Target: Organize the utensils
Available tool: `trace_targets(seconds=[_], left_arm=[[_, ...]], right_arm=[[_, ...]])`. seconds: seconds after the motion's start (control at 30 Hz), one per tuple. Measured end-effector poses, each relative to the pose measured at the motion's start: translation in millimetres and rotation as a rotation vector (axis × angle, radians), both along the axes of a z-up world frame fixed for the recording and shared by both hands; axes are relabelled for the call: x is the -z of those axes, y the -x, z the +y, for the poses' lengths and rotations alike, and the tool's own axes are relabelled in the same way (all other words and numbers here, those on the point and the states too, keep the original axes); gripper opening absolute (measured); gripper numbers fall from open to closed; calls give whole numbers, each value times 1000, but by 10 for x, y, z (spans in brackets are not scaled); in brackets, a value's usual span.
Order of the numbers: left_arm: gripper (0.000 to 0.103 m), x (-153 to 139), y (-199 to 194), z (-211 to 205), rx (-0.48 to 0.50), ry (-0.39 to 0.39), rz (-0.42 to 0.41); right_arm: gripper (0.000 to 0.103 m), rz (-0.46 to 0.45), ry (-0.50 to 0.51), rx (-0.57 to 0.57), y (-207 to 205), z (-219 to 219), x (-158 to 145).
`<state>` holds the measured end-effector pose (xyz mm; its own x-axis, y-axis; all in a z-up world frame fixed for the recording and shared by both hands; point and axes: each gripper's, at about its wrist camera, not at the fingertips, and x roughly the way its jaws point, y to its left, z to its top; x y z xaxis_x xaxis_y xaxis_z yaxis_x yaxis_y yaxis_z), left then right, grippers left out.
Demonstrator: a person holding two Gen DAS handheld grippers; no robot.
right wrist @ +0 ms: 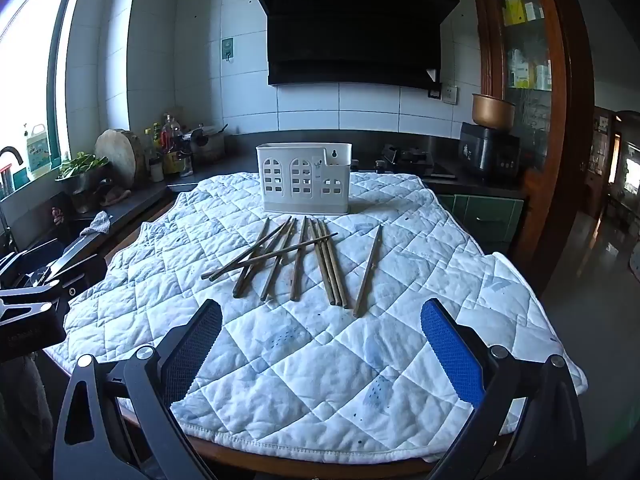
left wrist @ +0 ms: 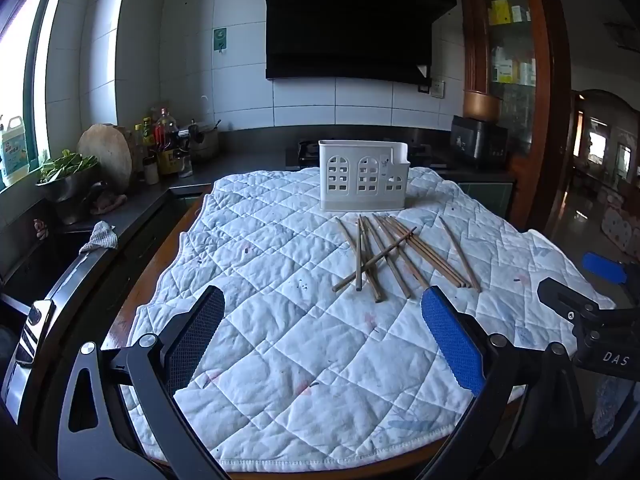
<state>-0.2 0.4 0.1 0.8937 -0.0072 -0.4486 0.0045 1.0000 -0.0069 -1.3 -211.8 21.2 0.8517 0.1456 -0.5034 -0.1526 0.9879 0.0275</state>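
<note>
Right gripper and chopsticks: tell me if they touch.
Apart. The right wrist view shows the right gripper open, with bare quilt between its fingertips and the chopsticks.

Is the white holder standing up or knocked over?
Standing up: the white holder sits flat on the quilt, open top upward.

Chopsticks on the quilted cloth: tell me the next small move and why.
Probably lower the right gripper onto the lone chopstick lying apart on the right. Both grippers are open and empty, the white utensil holder looks empty, and that stick is free of the crossed chopstick pile, so it looks easiest to pinch cleanly.
</note>
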Motion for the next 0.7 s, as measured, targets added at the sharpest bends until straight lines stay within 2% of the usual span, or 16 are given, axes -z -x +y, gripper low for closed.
trace_targets(seconds=[0.7], left_arm=[[98, -13, 16, 12, 7, -8, -1]], right_arm=[[97, 0, 19, 1, -9, 27, 6]])
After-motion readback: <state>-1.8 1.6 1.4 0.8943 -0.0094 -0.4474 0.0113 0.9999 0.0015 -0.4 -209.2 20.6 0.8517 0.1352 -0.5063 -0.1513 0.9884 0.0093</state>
